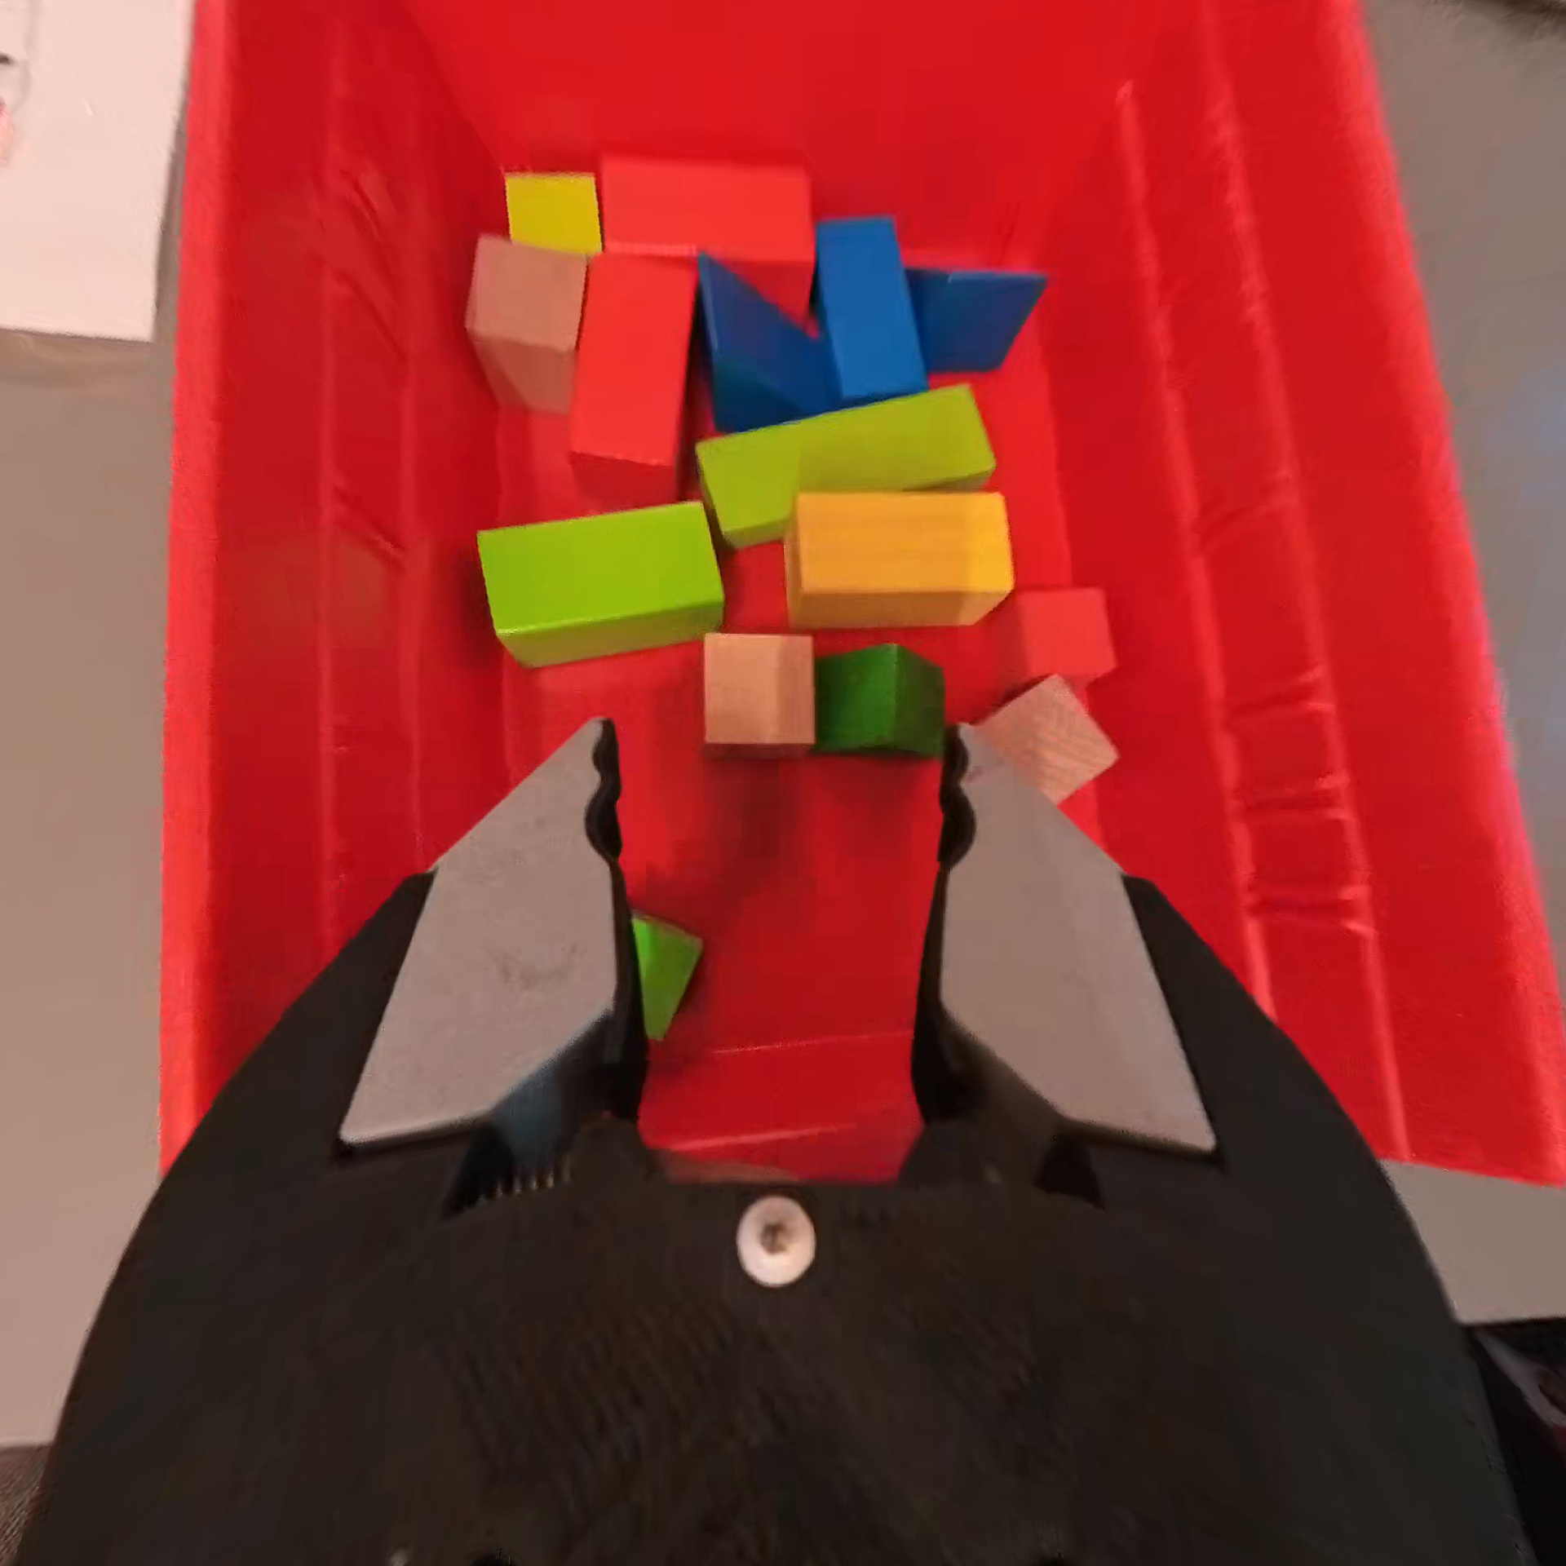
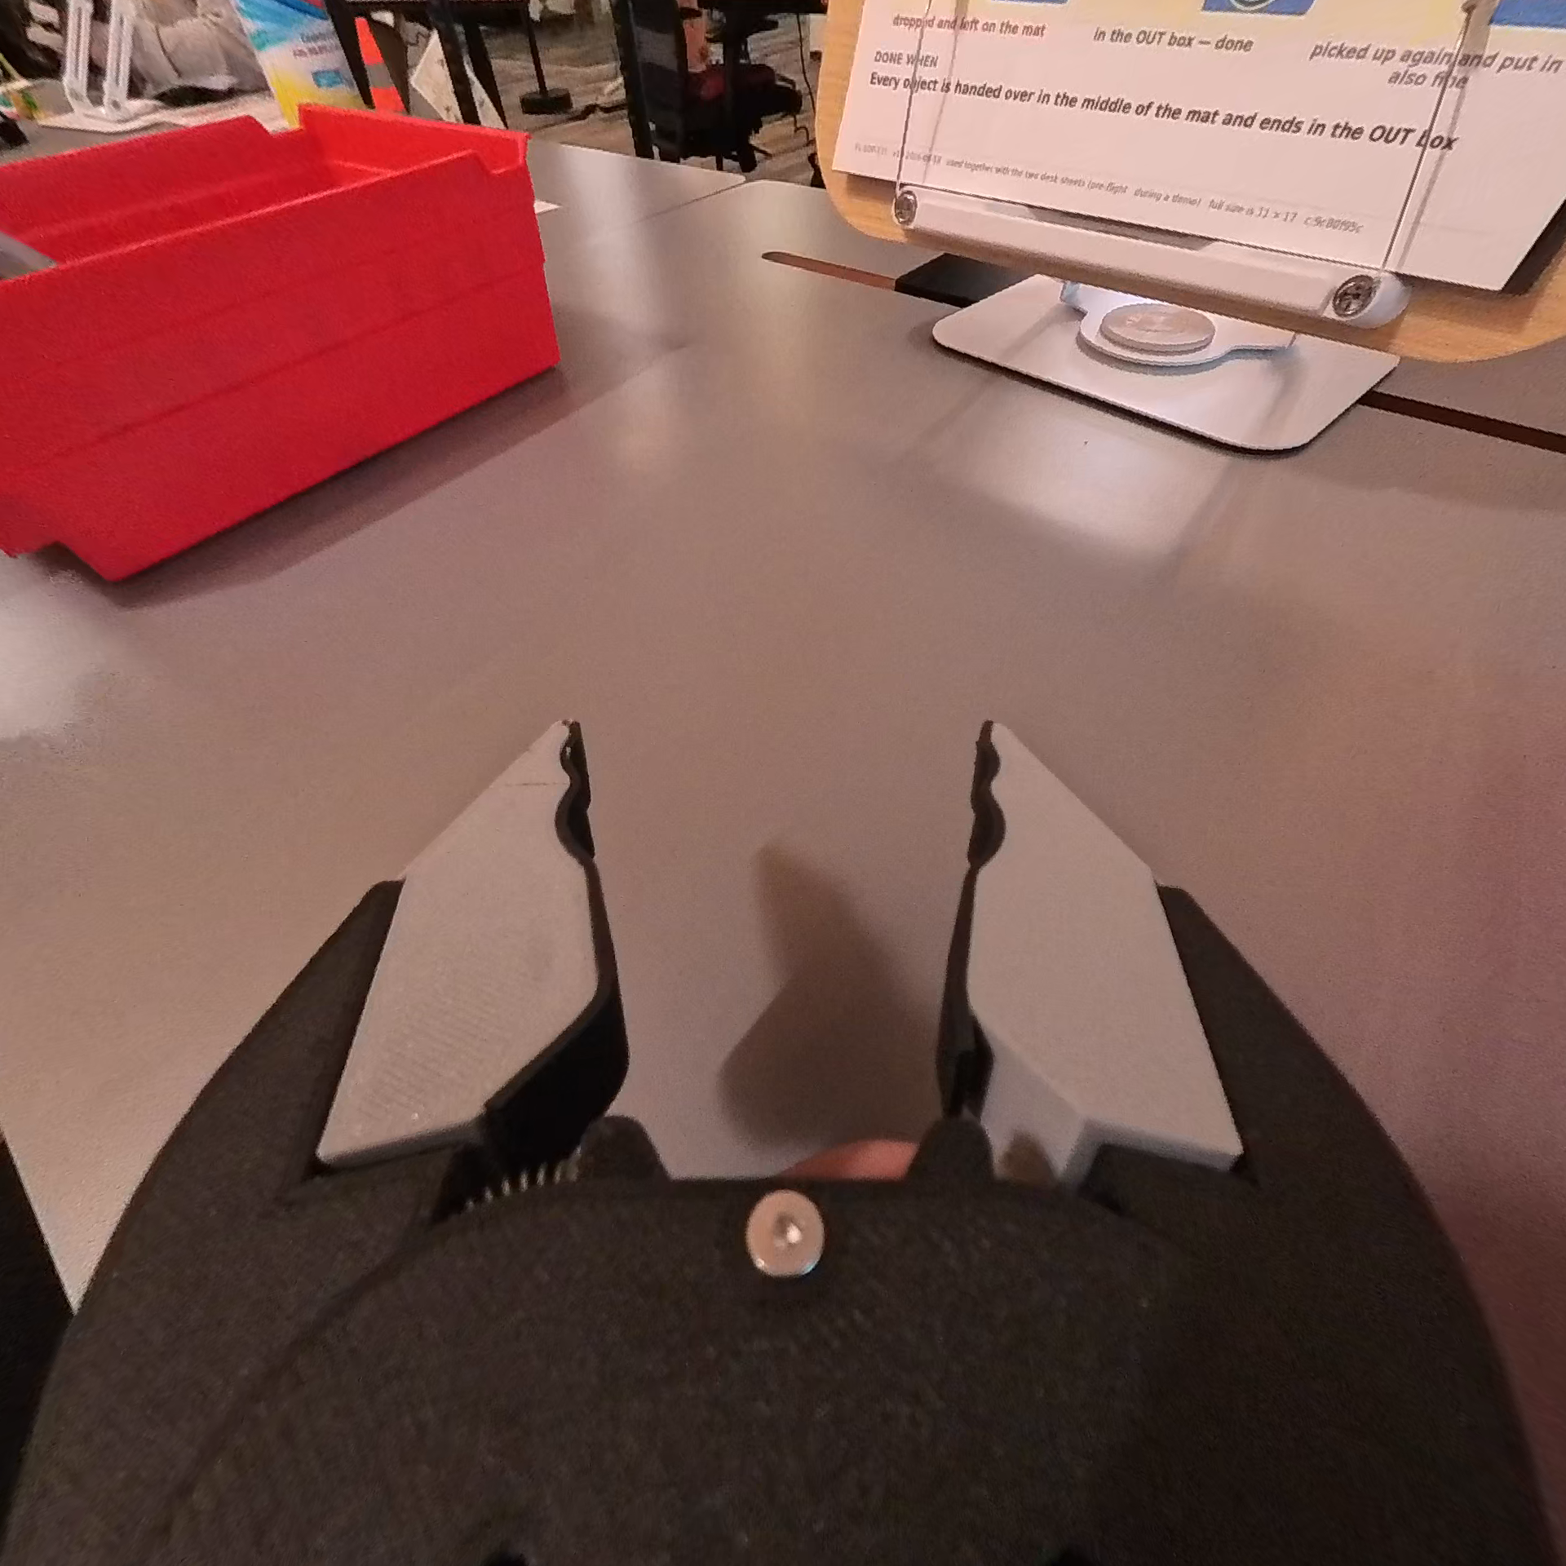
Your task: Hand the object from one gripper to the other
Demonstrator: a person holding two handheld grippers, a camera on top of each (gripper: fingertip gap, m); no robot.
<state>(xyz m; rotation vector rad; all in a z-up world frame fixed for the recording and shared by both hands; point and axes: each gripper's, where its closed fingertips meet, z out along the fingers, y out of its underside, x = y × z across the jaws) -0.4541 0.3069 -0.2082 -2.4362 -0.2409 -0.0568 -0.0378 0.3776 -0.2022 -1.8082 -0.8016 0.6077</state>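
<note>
Both sets of jaws spread wide and empty, over a grey worktop.

Left gripper (image 1: 780,746) held above a red bin (image 1: 1271,593), jaws apart with nothing between them, pointing down at a loose heap of wooden blocks (image 1: 763,474) on the bin floor: red, blue, light green, yellow, dark green and bare wood, some touching, some leaning on one another. Small green wedge (image 1: 665,974) just beside the left finger, apart from the heap. Right gripper (image 2: 780,737) low over bare, matt grey worktop (image 2: 763,551), jaws likewise apart and empty. Farther out, a red bin (image 2: 271,339) at the left and a paper sheet on a stand (image 2: 1186,280) at the right. Beyond the worktop edge, dim room clutter, chair legs and dark furniture.
</note>
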